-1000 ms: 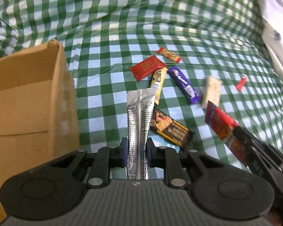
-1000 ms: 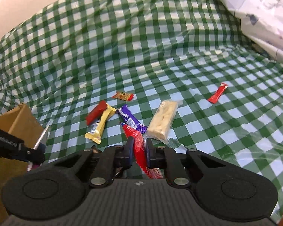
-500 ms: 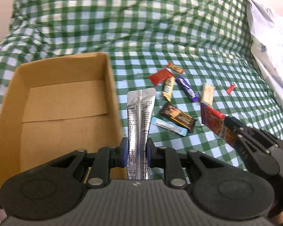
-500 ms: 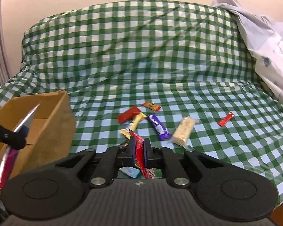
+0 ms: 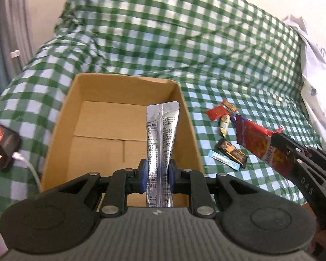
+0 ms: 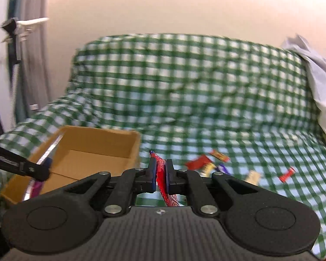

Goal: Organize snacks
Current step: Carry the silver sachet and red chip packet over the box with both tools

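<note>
My left gripper (image 5: pixel 158 175) is shut on a silver foil pouch (image 5: pixel 161 139), held upright above the open cardboard box (image 5: pixel 60 121), whose inside looks bare. My right gripper (image 6: pixel 160 174) is shut on a red snack packet (image 6: pixel 160 169), seen edge-on. In the left wrist view that red packet (image 5: pixel 253 140) hangs at the right of the box, above the cloth. Loose snacks lie on the green checked cloth: a red packet (image 5: pixel 216 112), a yellow bar (image 5: pixel 224 125), a dark brown bar (image 5: pixel 231 149), a light blue stick (image 5: pixel 222 159).
A phone (image 5: pixel 1 144) with a white cable lies on the cloth left of the box. A pale bar (image 6: pixel 253 177) and a small red stick (image 6: pixel 286 174) lie further right. White crumpled fabric (image 5: pixel 317 69) lines the right edge; a wall stands behind.
Both grippers rose and swung left with their packets. The box moved from the left edge to under the left gripper, and the loose snacks shrank away to the right.
</note>
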### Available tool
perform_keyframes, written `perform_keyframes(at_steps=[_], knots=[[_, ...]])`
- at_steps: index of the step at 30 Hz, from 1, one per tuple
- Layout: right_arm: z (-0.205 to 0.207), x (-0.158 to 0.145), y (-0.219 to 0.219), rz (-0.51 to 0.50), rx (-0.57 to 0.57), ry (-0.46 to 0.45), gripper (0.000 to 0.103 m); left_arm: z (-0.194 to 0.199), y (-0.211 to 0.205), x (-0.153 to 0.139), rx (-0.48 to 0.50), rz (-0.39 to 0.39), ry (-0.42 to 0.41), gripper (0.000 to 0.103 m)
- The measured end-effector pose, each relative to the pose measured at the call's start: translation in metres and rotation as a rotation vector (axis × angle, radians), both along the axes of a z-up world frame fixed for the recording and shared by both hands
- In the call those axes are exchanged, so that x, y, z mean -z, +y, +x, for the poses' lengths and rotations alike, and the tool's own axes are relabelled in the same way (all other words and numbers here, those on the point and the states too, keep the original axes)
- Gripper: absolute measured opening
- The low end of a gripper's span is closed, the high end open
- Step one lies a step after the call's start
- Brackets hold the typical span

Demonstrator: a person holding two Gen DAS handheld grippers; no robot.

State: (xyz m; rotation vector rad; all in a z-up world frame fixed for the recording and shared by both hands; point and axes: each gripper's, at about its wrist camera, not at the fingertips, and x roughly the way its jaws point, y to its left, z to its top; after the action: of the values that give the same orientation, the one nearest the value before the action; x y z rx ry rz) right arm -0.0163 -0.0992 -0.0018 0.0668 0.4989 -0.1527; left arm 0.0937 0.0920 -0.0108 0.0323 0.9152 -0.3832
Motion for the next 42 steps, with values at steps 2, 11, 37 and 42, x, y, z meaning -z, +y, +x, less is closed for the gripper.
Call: perform_keyframes(at_steps=[2, 11, 37, 42], knots=[[0.002, -0.006, 0.020, -0.007, -0.037, -0.001, 0.008, -0.001, 0.016, -0.002, -0.017, -0.011, -0.001, 0.021], [0.016, -0.005, 0.090, -0.035, -0.154, 0.028, 0.008, 0.000, 0.068, 0.000, -0.066, -0.038, -0.012, 0.021], [0.051, 0.021, 0.105, -0.025, -0.179, 0.093, 0.008, 0.022, 0.062, 0.030, -0.081, -0.039, 0.050, 0.021], [0.058, 0.028, 0.103, -0.017, -0.177, 0.103, 0.008, 0.028, 0.057, 0.037, -0.084, -0.031, 0.060, 0.021]])
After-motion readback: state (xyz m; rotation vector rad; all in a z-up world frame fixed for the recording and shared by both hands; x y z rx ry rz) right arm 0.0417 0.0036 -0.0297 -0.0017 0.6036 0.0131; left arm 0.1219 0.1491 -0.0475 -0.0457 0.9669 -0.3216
